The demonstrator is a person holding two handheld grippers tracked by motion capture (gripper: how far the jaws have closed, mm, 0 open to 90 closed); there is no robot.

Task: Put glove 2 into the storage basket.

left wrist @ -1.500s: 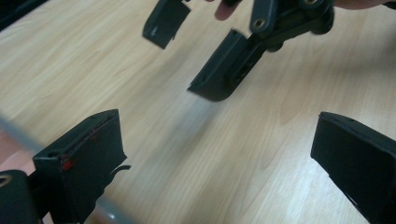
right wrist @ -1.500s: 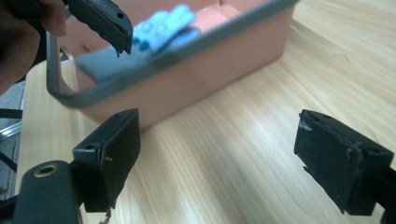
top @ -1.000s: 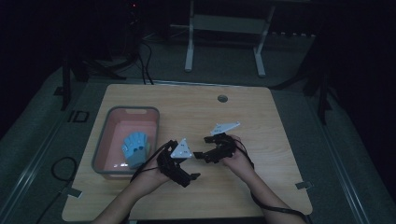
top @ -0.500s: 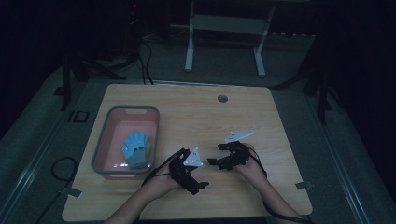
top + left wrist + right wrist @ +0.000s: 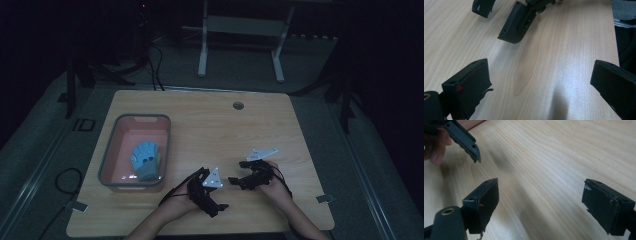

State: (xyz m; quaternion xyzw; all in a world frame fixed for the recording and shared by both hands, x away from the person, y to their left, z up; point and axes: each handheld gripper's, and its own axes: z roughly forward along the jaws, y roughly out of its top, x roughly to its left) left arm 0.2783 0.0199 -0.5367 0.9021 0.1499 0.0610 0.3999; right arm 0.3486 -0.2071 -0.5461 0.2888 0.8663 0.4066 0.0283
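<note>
while both claws sit low over the near part of the desk (image 5: 210, 125), neither carries anything: the left claw (image 5: 216, 201) has its jaws spread wide, with bare wood grain between them in the left gripper view, and the right claw (image 5: 239, 181) is likewise wide apart over bare wood in the right gripper view. they point toward each other, tips near but not touching, which reads as a resting or handover-free pose with the work let go. the likeliest thing in hand, the blue glove-like item (image 5: 145, 159), lies inside the pink bin (image 5: 112, 150) at the desk's left side, well apart from both claws; it rests flat on the bin floor, toward the near end, so i judge it as already dropped in. a round cable hole (image 5: 238, 105) sits near the far edge. the only writing i can make out is "id" on the floor (image 5: 83, 124) beside the desk; no brand or label shows on the bin or claws.
</note>
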